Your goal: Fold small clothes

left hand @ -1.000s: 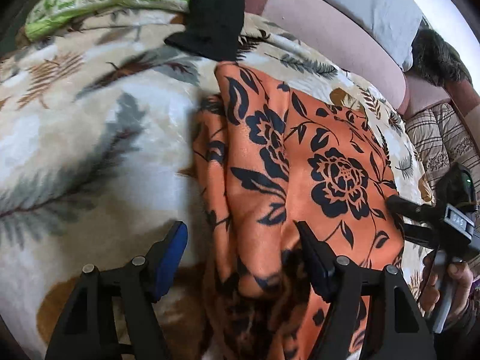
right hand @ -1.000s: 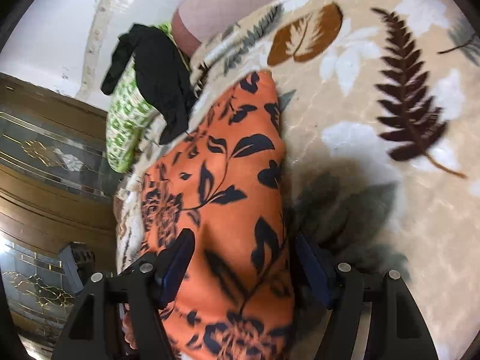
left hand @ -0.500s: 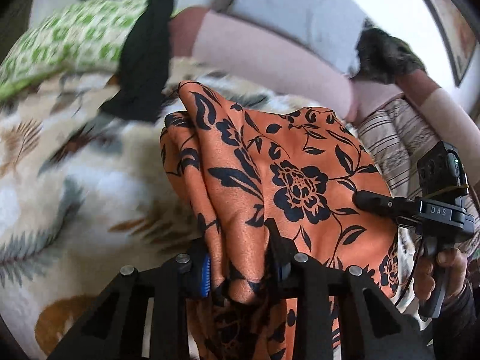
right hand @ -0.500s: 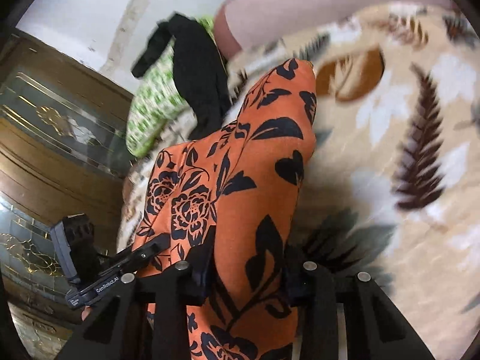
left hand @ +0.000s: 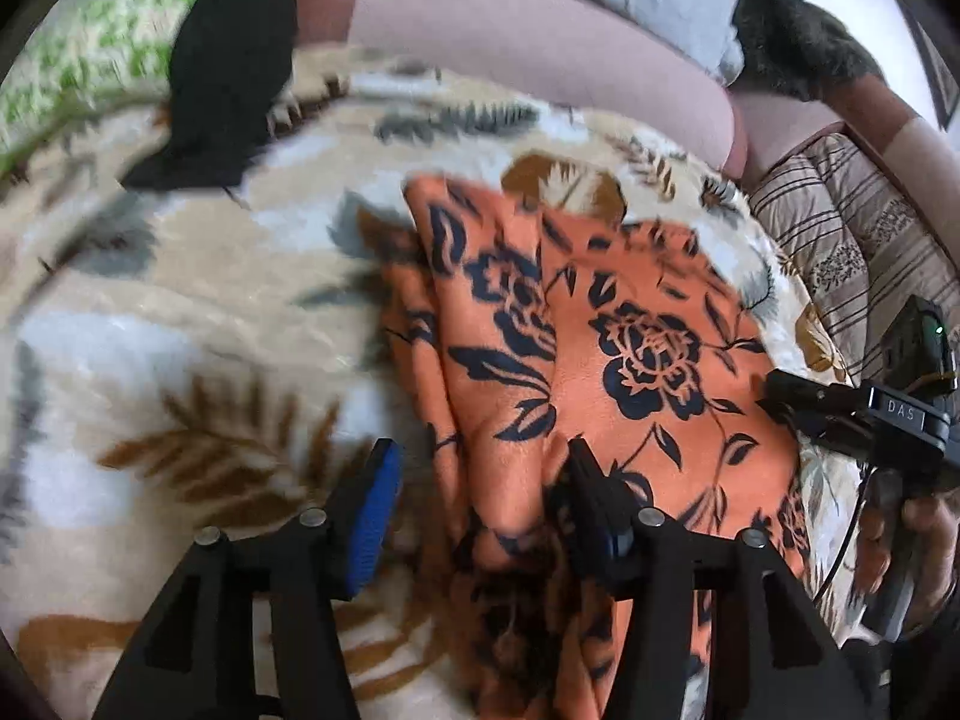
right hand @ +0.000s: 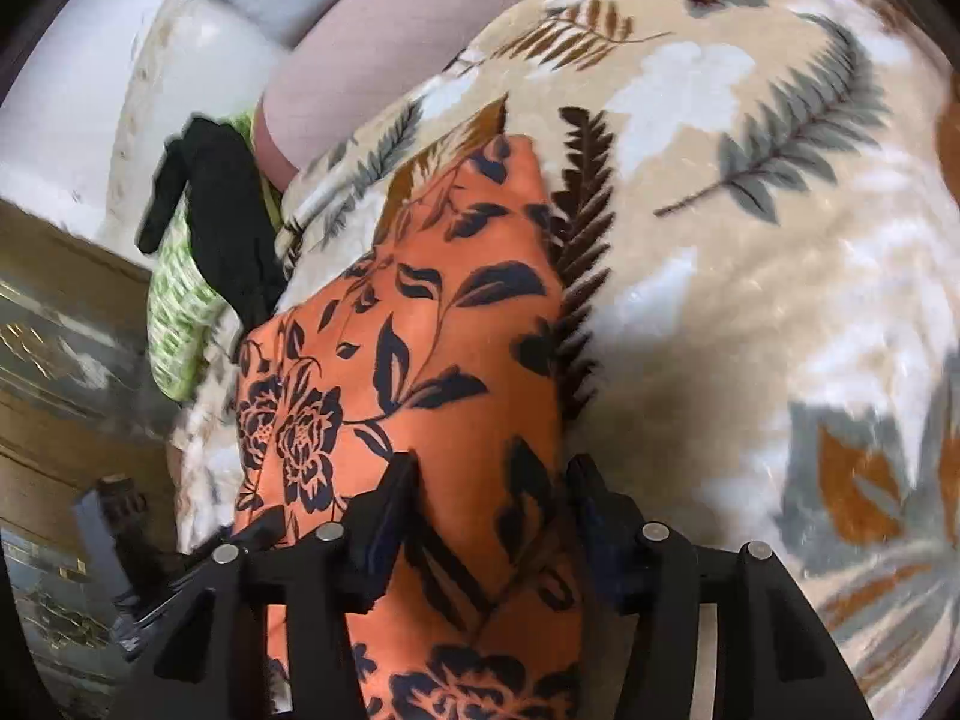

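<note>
Nearest us, both tools are opening: our left tool (left hand: 480,498) and right tool (right hand: 489,510) each straddle an edge of the orange floral garment (left hand: 600,330), pads letting go. The garment lies folded on the leaf-print blanket (left hand: 180,300), with a black cloth (left hand: 234,60) beyond it.

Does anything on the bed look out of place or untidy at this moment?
One thing: a black garment hangs crookedly over the green-and-white patterned pillow, one end trailing onto the leaf-print blanket. The orange floral cloth lies in a rumpled fold with uneven edges. Nothing looks damaged.
</note>
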The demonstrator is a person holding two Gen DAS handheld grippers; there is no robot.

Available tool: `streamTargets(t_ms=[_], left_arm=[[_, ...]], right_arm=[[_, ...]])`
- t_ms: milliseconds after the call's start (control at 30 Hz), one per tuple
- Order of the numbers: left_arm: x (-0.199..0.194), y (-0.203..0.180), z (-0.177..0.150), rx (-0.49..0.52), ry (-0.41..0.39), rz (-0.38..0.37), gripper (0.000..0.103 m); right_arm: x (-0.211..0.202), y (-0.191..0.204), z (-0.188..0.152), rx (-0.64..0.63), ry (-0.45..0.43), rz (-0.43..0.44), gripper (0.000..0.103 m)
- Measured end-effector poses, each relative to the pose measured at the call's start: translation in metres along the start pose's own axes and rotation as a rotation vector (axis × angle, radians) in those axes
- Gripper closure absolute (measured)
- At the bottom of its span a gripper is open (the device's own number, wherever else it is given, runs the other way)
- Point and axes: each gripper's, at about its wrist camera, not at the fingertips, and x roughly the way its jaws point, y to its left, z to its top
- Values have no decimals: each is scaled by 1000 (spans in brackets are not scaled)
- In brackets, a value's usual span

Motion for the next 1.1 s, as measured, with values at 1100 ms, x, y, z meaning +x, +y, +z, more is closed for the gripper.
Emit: streamTargets(t_ms=[1100], left_arm=[[-13, 2, 17, 26, -56, 108, 36]], right_arm=[[-18, 45, -9, 14, -32, 284, 33]])
